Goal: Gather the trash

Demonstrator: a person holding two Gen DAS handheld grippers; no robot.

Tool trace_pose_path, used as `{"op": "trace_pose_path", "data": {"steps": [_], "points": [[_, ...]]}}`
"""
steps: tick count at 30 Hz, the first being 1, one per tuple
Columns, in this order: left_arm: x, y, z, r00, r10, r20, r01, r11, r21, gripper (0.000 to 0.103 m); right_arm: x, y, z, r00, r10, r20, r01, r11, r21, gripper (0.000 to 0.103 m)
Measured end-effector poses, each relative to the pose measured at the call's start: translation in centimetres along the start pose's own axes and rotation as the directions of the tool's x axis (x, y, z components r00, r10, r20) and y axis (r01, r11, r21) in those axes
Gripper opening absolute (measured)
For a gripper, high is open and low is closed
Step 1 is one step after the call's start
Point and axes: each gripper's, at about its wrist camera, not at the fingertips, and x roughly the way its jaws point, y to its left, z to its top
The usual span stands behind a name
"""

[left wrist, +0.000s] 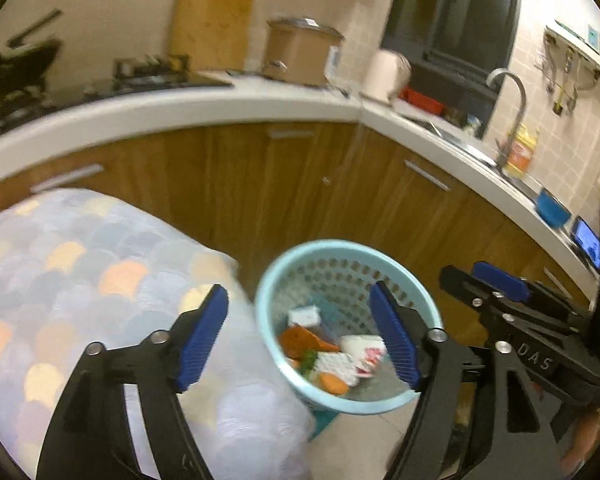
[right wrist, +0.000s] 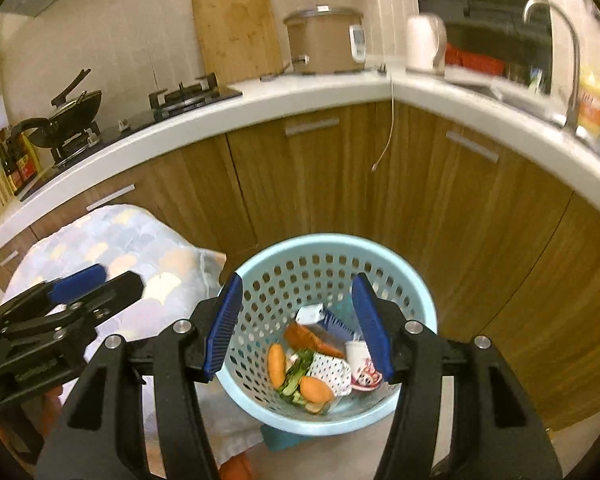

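- My left gripper (left wrist: pixel 300 336) hangs with its blue pads spread wide and nothing between them; its right finger sits over the near rim of the light blue basket (left wrist: pixel 420 292).
- My right gripper (right wrist: pixel 298 326) is also spread wide and empty, directly above the basket (right wrist: pixel 332 242).
- The trash lies in the basket's bottom: orange peel pieces (right wrist: pixel 276 364), green scraps (right wrist: pixel 296 368), a white dotted wrapper (right wrist: pixel 332 368), a white-and-red cup (right wrist: pixel 362 364) and a small carton (right wrist: pixel 310 314).
- The basket stands on the floor by the wooden cabinets (right wrist: pixel 308 176), just right of a patterned cloth-covered table (left wrist: pixel 60 264).
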Motion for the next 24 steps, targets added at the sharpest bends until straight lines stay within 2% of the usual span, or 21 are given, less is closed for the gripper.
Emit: {"op": "trace_pose_path", "data": {"steps": [2,8,12,18,20,22,24], "points": [[-1.4,0.4,-0.4,0.996,0.075,0.056,-0.076,0.997,0.013,0.075,-0.7,0.7,-0.1,1.000,-0.010,0.028,0.010,1.000,-0.009,0.053],[-2.8,1.7,-1.0,0.968,0.194,0.161,-0.206,0.977,0.060,0.083,-1.5,2.3,-0.4,0.993,-0.051,0.102,0.055,0.998,-0.036,0.053],[-2.3,2.4,-1.6,0.960,0.213,0.181,-0.228,0.972,0.065,0.083,-1.7,2.6,-0.9,0.988,-0.061,0.139,0.066,0.997,-0.030,0.053],[-1.6,2.7,-2.2,0.967,0.197,0.164,-0.209,0.976,0.062,0.083,-1.5,2.3,-1.5,0.984,-0.094,0.152,0.095,0.995,-0.003,0.053],[-2.1,2.3,-2.4,0.957,0.215,0.194,-0.234,0.969,0.081,0.085,-1.4,2.2,-1.5,0.983,-0.098,0.157,0.098,0.995,0.003,0.053],[-2.5,1.8,-2.6,0.941,0.250,0.228,-0.279,0.955,0.103,0.087,-1.3,2.1,-1.3,0.981,-0.105,0.161,0.106,0.994,0.003,0.053],[-2.7,1.8,-2.5,0.938,0.256,0.233,-0.285,0.953,0.100,0.088,-1.3,2.0,-1.3,0.981,-0.109,0.162,0.109,0.994,0.005,0.053]]}}
